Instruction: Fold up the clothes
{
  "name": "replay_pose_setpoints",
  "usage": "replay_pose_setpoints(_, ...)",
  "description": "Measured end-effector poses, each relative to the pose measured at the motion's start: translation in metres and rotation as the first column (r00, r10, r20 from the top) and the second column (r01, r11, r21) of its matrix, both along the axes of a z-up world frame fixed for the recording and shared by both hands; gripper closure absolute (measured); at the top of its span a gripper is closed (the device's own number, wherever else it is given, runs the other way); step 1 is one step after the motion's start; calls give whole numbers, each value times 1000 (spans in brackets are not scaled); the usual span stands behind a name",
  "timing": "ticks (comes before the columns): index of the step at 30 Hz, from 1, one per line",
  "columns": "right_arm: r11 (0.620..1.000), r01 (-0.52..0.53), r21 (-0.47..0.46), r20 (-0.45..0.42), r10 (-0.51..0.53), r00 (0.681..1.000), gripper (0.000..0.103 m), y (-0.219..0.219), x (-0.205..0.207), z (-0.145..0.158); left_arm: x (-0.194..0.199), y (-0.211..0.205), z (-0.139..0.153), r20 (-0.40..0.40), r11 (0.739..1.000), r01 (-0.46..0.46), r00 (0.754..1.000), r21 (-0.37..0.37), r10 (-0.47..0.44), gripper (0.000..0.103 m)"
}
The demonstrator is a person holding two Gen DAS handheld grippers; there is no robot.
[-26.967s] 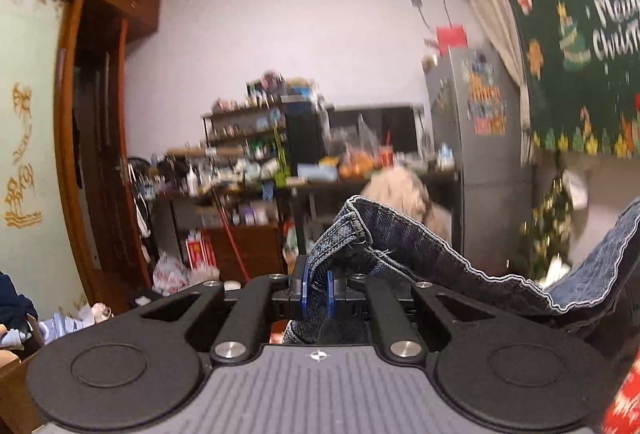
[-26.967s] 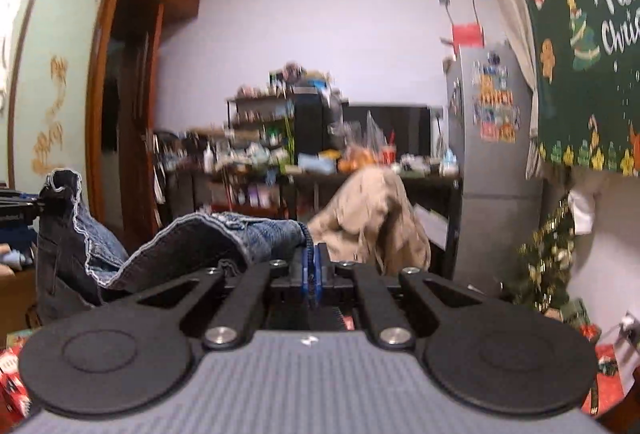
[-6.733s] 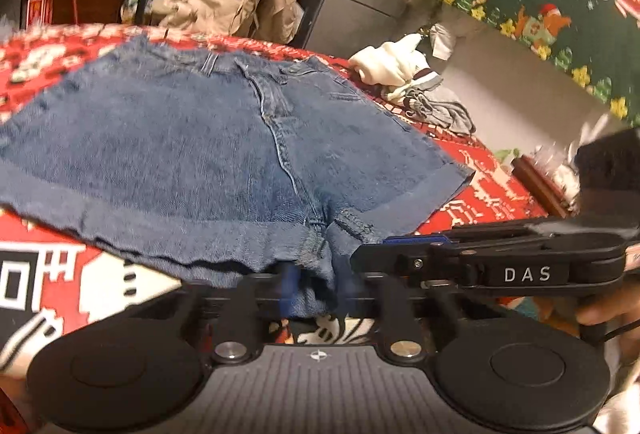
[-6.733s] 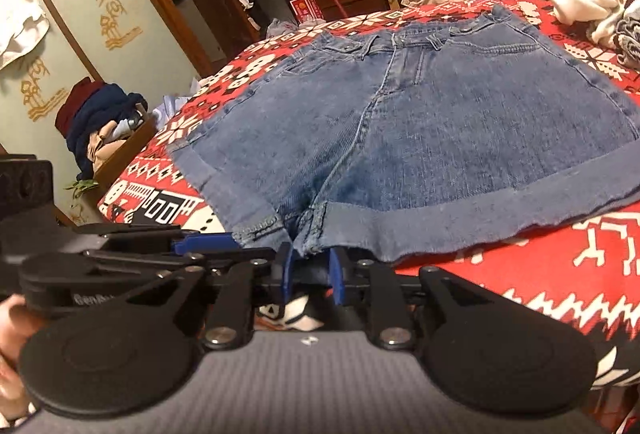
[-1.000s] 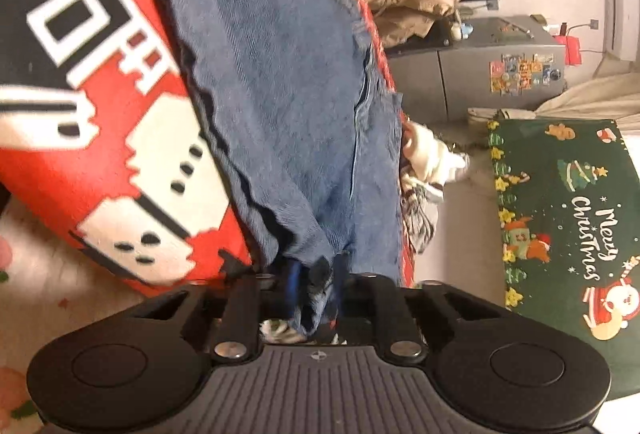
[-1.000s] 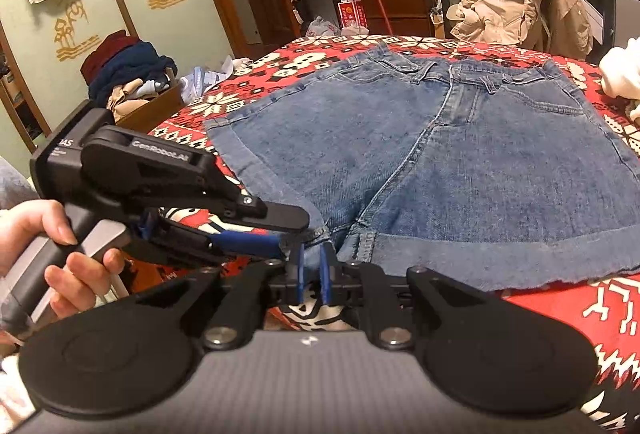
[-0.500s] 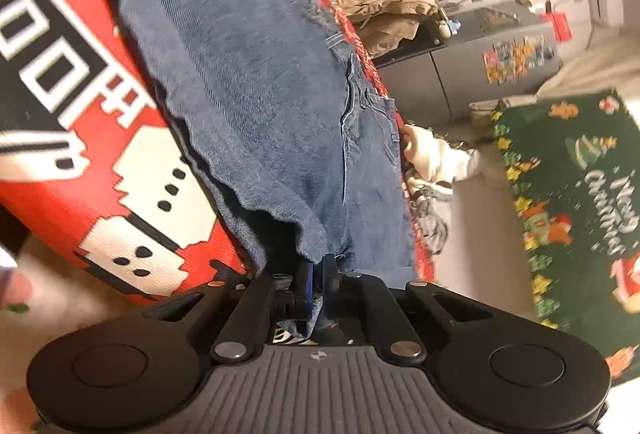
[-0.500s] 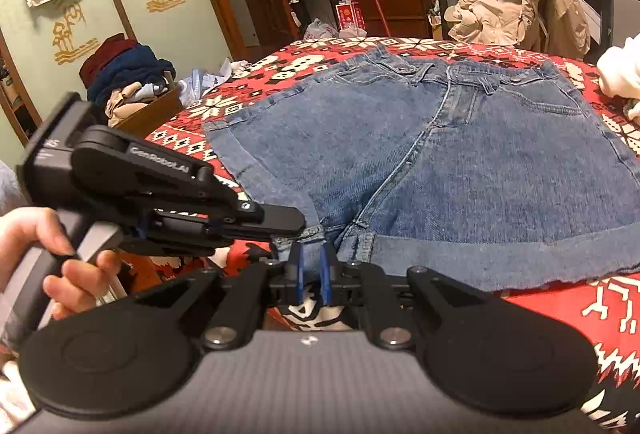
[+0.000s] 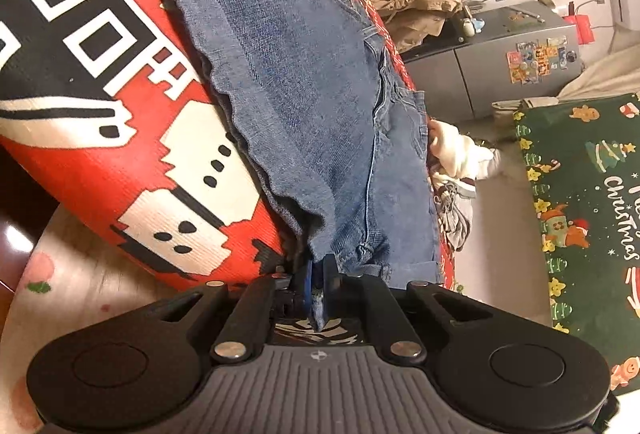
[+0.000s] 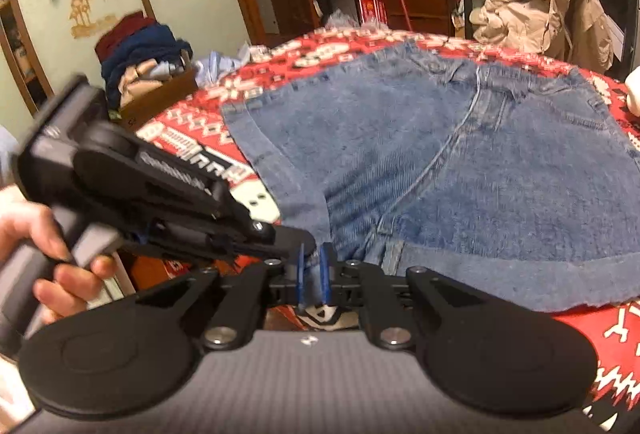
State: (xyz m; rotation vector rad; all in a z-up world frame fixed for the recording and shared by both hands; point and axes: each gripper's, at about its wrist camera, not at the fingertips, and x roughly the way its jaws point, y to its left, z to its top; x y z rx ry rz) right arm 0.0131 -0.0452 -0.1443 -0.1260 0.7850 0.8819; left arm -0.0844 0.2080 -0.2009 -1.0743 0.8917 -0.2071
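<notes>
Blue denim shorts (image 10: 460, 154) lie flat on a red patterned tablecloth (image 10: 320, 54), waistband far, leg hems near. My left gripper (image 9: 318, 278) is shut on the hem by the crotch, and denim (image 9: 304, 94) rises from its blue pads. In the right wrist view, the left gripper (image 10: 298, 244) comes in from the left, held by a person's hand (image 10: 36, 234). Right beside it, my right gripper (image 10: 312, 274) has the same hem corner between its pads. Its jaws are closing on the fabric.
A beige jacket (image 10: 540, 2) hangs over a chair beyond the table. A box of folded clothes (image 10: 148, 74) stands at the left. White and grey garments (image 9: 456, 154) lie at the table's far right edge, near a green Christmas hanging (image 9: 588, 214).
The left gripper's pads have come together on the hem. The left wrist view has rolled slightly. In the right wrist view the hem corner now stands raised between both grippers.
</notes>
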Motion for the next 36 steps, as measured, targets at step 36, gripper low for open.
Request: replay_pose_setpoints(36, 988, 154, 29, 40, -155, 987, 94, -53, 20, 34, 24, -33, 63, 183, 895, 198, 939, 400, -290, 99)
